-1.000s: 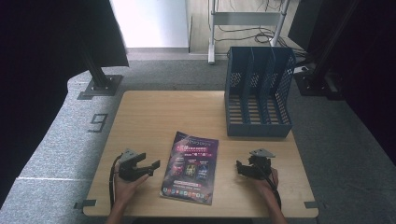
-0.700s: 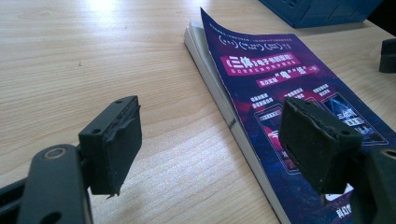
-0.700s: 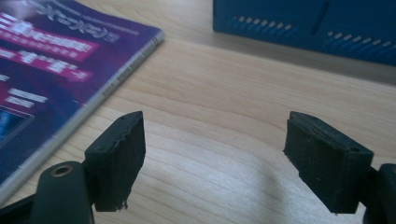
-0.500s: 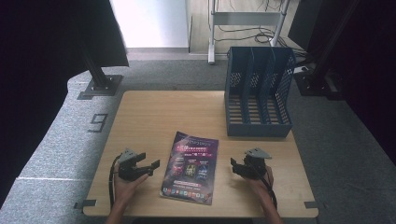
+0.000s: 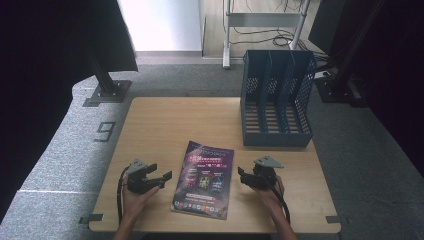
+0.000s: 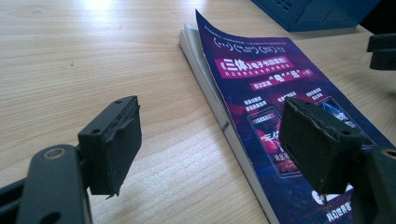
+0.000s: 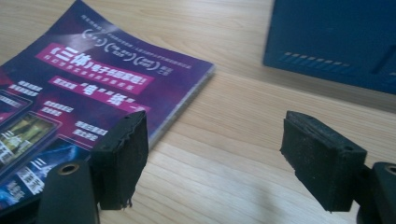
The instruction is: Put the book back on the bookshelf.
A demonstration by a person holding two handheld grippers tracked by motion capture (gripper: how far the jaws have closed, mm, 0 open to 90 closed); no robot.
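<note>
Magazine (image 5: pixel 204 178) lies flat on the worktop (image 5: pixel 165 125), lower centre of the high view, between the two grippers. Left gripper (image 5: pixel 162 177) sits just left of it, jaws wide, nothing between. Right gripper (image 5: pixel 242 175) just right of it, jaws wide but lately narrowing slightly, nothing between. Blue file rack (image 5: pixel 276 97) stands upper right.

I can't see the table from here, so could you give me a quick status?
Left gripper and right gripper open, empty. Magazine flat between them. Nothing in the way.
</note>
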